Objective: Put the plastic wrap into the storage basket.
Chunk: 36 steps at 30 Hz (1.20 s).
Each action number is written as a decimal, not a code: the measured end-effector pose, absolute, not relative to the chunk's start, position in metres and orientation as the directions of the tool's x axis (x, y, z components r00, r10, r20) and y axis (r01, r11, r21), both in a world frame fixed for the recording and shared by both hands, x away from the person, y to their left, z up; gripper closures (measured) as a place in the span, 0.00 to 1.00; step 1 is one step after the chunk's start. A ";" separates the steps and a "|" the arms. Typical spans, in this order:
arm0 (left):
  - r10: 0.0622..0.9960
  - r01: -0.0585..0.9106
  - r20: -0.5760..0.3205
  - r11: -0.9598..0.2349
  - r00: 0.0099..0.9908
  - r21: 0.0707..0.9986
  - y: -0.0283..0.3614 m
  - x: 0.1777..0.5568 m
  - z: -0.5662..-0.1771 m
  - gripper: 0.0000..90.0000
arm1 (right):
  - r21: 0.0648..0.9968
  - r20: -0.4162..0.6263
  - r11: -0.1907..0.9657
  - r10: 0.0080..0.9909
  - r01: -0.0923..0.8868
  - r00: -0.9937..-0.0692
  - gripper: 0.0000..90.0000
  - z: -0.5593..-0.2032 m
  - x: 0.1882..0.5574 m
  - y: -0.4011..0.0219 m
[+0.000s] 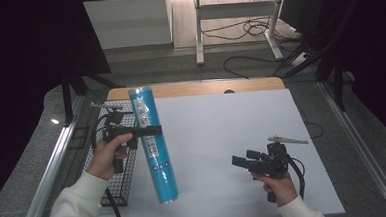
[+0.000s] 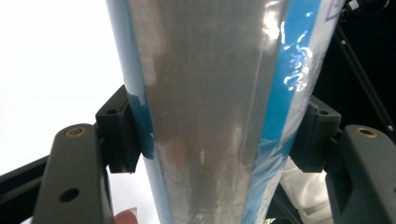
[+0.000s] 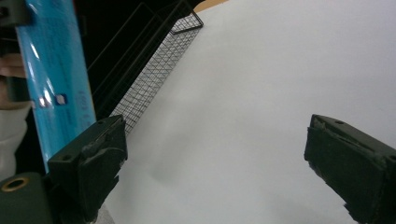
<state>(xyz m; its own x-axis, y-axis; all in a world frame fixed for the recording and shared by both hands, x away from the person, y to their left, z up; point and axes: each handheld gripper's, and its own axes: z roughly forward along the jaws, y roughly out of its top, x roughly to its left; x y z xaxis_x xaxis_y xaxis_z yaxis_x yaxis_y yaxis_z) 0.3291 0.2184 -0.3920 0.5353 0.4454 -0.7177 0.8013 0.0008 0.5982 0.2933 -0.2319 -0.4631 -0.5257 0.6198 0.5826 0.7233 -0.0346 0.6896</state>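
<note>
Blue tube (image 1: 153, 143): long, slim, wrapped in glossy film with a silvery strip along one side. It is held clear of the white bench (image 1: 222, 137) at the left, tilted, its top end leaning far-left above the wire basket (image 1: 114, 157) that sits at the bench's left edge, its bottom end nearer and hanging over the sheet.

Handling, as judged: probably light for its length and fairly stiff, since it shows no sag. The film looks slick, so it could slide or swing between the pads. The present hold sits somewhat above the middle, which leaves the longer lower part free to pendulum; a hold nearer the middle would balance better. Squeezing hard may dent a thin wall.

Left tool (image 1: 149, 132): jaws closed on the tube from both sides, pads (image 2: 122, 135) pressing the film flat against the wrap. The grip looks square across the tube.

Right tool (image 1: 244, 161): at the near right of the bench, jaws standing wide apart, nothing between them, pointing left toward the tube and basket. It touches nothing.
</note>
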 end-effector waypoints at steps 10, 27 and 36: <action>0.531 0.793 -0.673 0.001 0.516 0.609 0.270 0.321 -0.356 0.35 | 0.681 0.583 -0.044 0.636 0.731 -0.505 0.07 -0.466 0.297 -0.234; 0.634 0.812 -0.639 0.028 0.436 0.582 0.345 0.323 -0.348 0.35 | 0.665 0.582 -0.045 0.656 0.745 -0.481 0.08 -0.472 0.300 -0.235; 0.663 0.837 -0.632 0.014 0.402 0.547 0.363 0.332 -0.369 0.35 | 0.665 0.580 -0.050 0.663 0.745 -0.473 0.08 -0.474 0.300 -0.235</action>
<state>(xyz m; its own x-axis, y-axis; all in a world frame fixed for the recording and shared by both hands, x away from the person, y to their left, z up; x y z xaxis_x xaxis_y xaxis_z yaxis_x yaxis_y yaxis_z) 0.3317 0.3630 -0.3693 0.4018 0.6626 -0.6321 0.8371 0.0141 0.5469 0.3004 -0.2351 -0.4736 -0.4728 0.6631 0.5803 0.7454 -0.0503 0.6648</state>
